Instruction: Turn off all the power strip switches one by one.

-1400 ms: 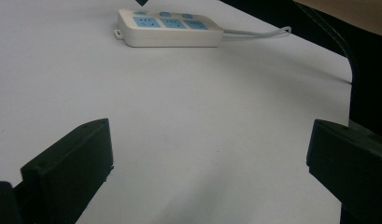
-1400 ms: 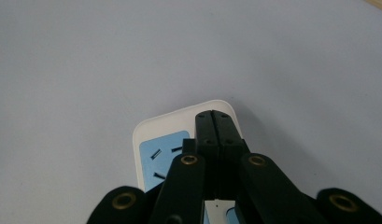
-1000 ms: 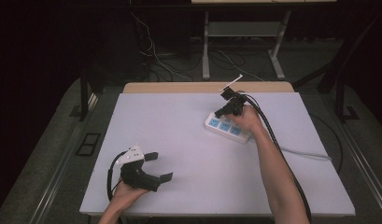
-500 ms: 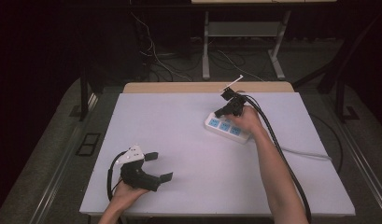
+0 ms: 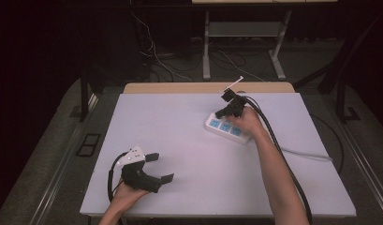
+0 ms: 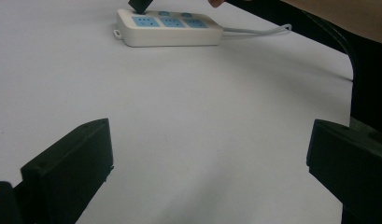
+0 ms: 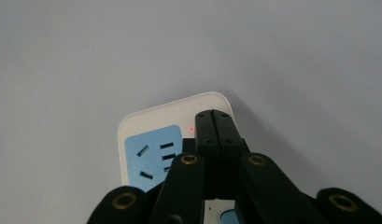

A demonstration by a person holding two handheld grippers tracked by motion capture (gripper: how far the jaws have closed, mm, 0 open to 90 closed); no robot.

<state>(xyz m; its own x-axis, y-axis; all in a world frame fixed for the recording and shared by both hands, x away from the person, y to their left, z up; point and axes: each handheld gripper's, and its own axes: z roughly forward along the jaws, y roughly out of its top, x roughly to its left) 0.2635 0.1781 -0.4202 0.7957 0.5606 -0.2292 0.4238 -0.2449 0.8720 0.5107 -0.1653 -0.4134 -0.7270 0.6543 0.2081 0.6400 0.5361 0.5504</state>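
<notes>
We see a white power strip [image 5: 228,128] lying flat on the worktop [image 5: 189,140], at about 2 o'clock from the worktop's middle in the high view. Its long axis runs from 10 o'clock to 4 o'clock there, with the free end toward 10 o'clock and a pale grey cable [image 5: 304,153] leaving the other end toward 4 o'clock. The strip is a smooth plastic bar with rounded corners and 3 light blue socket faces [image 6: 172,22] in a row; in the left gripper view a small loop sticks out at its free end. In the right gripper view one blue face shows its dark slots, and a tiny red light [image 7: 191,129] glows on the white casing beside it.

The right gripper [image 7: 212,113] has its 2 black jaws pressed together with nothing between them, their tips over the white casing near the strip's free end; we cannot tell whether they touch it. The person's right hand [image 5: 247,121] holds it above the strip.

The left gripper [image 5: 160,167] sits at about 7 o'clock on the worktop, well apart from the strip, jaws spread wide and empty, pointing toward 3 o'clock. The worktop is a matte, pale, even sheet.
</notes>
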